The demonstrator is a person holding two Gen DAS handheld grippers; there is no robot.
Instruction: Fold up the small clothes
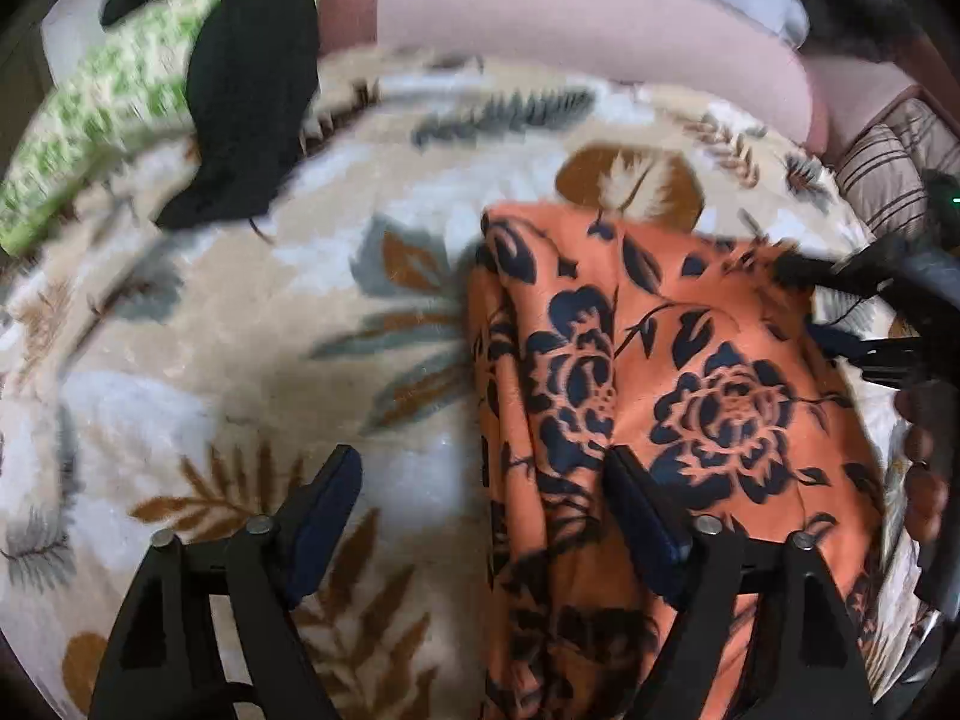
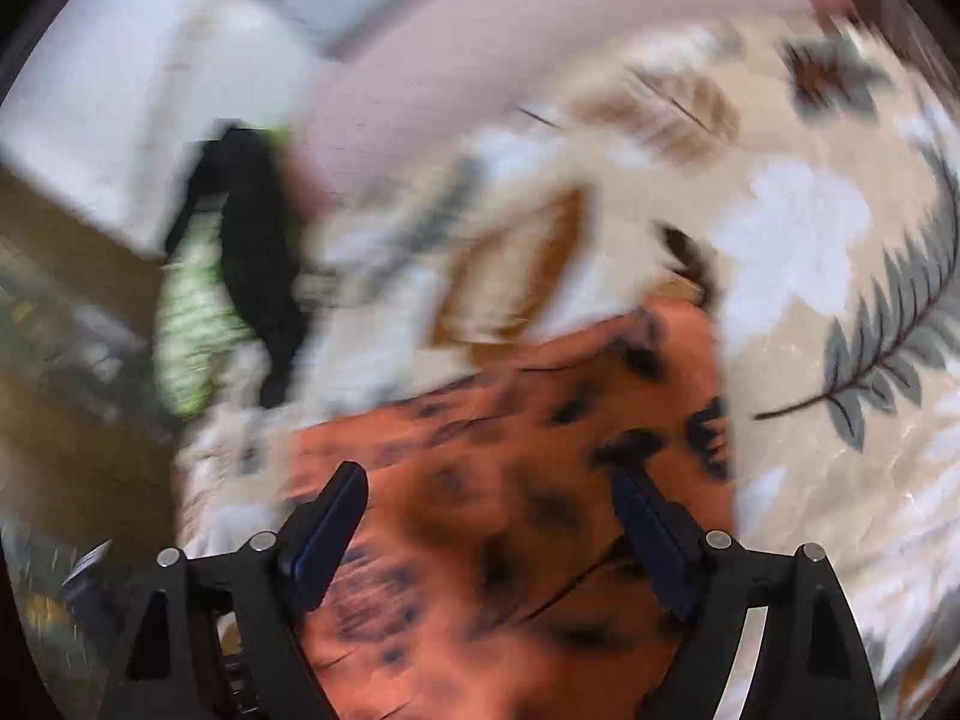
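Observation:
An orange cloth with dark blue flowers (image 1: pixel 690 396) lies folded on the leaf-patterned blanket (image 1: pixel 240 330). My left gripper (image 1: pixel 480 480) is open and empty above the cloth's left edge, one finger over the blanket and one over the cloth. My right gripper (image 2: pixel 486 498) is open and empty just above the same orange cloth (image 2: pixel 510 510), which is blurred in the right wrist view. The right gripper also shows in the left wrist view (image 1: pixel 888 294) at the cloth's right edge.
A black garment (image 1: pixel 252 90) and a green-and-white patterned one (image 1: pixel 102 108) lie at the blanket's far left; both show in the right wrist view (image 2: pixel 258 252). A pink pillow (image 1: pixel 570 24) lies beyond. A striped cushion (image 1: pixel 882 180) is at the far right.

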